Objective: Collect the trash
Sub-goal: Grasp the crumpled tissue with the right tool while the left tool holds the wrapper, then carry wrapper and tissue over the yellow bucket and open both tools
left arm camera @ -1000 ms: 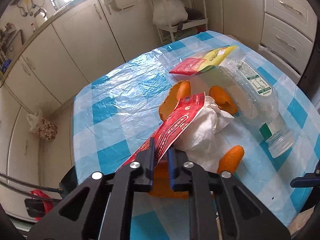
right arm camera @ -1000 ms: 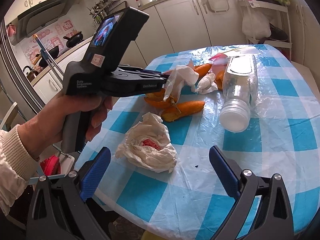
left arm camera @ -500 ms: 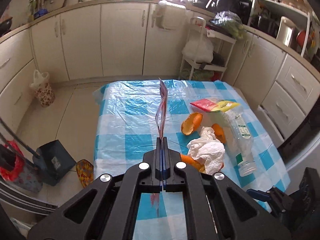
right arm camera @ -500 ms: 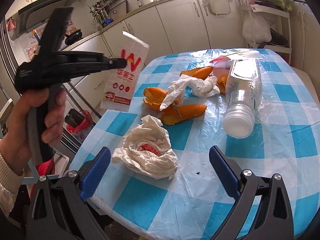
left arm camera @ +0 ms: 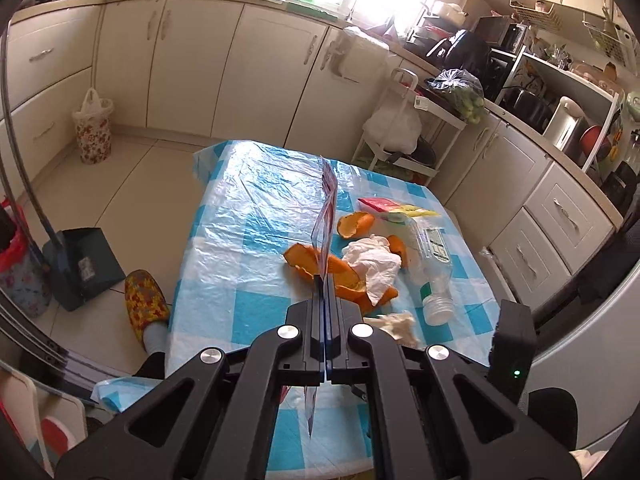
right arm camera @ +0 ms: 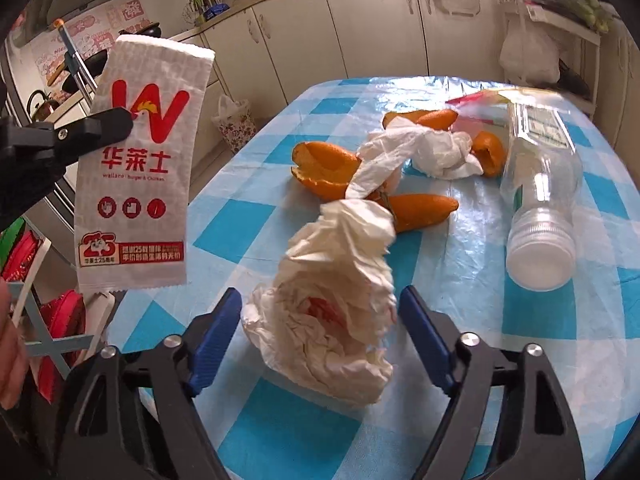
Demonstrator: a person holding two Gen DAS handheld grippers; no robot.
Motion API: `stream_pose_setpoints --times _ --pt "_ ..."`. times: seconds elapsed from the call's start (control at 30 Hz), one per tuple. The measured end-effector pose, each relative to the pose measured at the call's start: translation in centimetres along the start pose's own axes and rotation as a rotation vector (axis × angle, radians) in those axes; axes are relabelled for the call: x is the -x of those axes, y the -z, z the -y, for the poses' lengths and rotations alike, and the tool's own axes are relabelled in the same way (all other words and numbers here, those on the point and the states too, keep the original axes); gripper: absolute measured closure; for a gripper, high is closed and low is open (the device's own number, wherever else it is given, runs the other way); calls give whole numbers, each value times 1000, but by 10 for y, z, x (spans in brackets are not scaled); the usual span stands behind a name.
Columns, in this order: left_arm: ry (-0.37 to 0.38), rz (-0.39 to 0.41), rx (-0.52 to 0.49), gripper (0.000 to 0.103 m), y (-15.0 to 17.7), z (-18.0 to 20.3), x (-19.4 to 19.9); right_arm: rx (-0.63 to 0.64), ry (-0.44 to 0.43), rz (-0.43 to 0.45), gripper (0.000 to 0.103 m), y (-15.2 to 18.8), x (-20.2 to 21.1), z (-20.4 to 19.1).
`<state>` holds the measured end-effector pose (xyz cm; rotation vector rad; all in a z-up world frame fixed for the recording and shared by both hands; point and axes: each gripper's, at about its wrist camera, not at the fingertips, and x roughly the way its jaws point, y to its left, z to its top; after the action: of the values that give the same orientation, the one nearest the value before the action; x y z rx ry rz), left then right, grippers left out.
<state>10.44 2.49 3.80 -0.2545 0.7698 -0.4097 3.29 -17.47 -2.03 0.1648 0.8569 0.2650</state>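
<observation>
A table (left arm camera: 224, 240) under a blue-and-white checked plastic cover carries the litter, all gathered toward one side. Largest is an empty clear plastic bottle (right arm camera: 544, 184) lying on its side, cap end toward the right wrist camera. Beside it lie orange peels (right arm camera: 328, 164), a twisted white tissue (right arm camera: 432, 148) draped over them, and at the far end a red-and-yellow wrapper (left arm camera: 394, 210).

Nearest the right gripper (right arm camera: 320, 320) sits a crumpled white napkin wad (right arm camera: 336, 312) with a red smear in its folds. It lies directly ahead, between the blue pads, which have just been closing and stand roughly half open. The wad's sides look very near both pads; whether either pad presses on it yet I cannot tell. The wad has no clear long axis, so a straight squeeze should probably take it.

The left gripper (left arm camera: 326, 280) is fully closed on a white-and-red fast-food paper sleeve (right arm camera: 140, 168), held up in the air off the table's near-left edge, its long axis vertical. In the left wrist view the sleeve shows only edge-on.

No bin is clearly identifiable; a dustpan (left arm camera: 86, 264) stands on the floor. The wad's underside is hidden.
</observation>
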Motion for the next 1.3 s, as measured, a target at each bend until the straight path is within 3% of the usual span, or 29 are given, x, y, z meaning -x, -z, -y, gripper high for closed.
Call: stream_pose_setpoints --times 0.1,0.27,0.57,0.9,1.1,1.3 --pt "20 -5 28 102 10 2 3 2 -20 -6 59 1 4 0" --pt "37 -13 38 102 23 11 10 -16 -31 26 66 5 28 8" --pt "62 11 26 102 40 40 40 -33 -48 98 66 17 81 12" --pt "40 34 -58 102 65 84 75 -66 -38 148 66 57 135 15" --pt "19 56 -122 102 79 108 97 -54 -27 120 65 81 149 12" --pt "24 45 -150 102 99 121 110 -21 -12 32 64 102 143 2"
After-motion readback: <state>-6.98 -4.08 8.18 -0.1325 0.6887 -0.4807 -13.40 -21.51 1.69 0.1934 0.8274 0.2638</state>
